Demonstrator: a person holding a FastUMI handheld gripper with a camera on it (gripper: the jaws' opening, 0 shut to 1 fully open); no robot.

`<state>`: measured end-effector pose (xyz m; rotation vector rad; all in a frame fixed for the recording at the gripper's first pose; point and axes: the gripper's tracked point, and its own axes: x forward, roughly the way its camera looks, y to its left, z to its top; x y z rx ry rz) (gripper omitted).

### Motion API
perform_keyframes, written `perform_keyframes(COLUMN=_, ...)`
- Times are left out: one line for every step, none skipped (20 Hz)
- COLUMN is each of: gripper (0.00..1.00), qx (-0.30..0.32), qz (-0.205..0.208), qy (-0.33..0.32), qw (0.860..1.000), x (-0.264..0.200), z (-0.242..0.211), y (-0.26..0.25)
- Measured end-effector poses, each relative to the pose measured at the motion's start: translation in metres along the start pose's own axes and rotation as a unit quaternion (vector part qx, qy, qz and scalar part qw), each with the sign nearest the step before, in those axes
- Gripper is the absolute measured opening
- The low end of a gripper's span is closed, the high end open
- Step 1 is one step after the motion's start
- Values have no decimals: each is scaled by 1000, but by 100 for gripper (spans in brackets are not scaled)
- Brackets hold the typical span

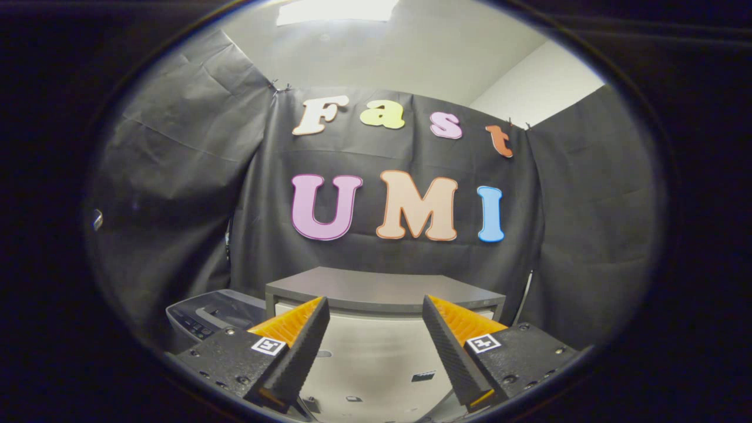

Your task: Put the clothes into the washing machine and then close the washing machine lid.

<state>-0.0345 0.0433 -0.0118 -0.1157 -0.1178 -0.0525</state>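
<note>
My gripper (373, 301) is open, its two fingers spread wide with nothing between them. It is held high and points at the booth's back wall. Beyond the left finger stands a dark grey machine (202, 317) with a row of buttons on its top panel, which looks like the washing machine; only its near corner shows. Straight ahead of the fingers is a cabinet with a grey top (382, 291) and a pale front (376, 352).
Black cloth walls close the booth behind the cabinet and on both sides. A small handle or slot (423, 376) shows low on the cabinet's pale front, between the fingers. A ceiling light shines overhead.
</note>
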Motion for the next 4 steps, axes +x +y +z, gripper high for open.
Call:
perform_keyframes(gripper=96, qx=2, qz=3, qy=-1, qw=1000, x=3, z=1, y=2)
perform_keyframes(gripper=96, qx=5, qz=6, qy=-1, qw=1000, x=4, z=2, y=3)
perform_keyframes(gripper=96, qx=8, qz=8, qy=-1, qw=1000, x=7, z=1, y=4)
perform_keyframes(gripper=96, qx=10, qz=10, qy=0, qw=1000, x=8, z=1, y=5)
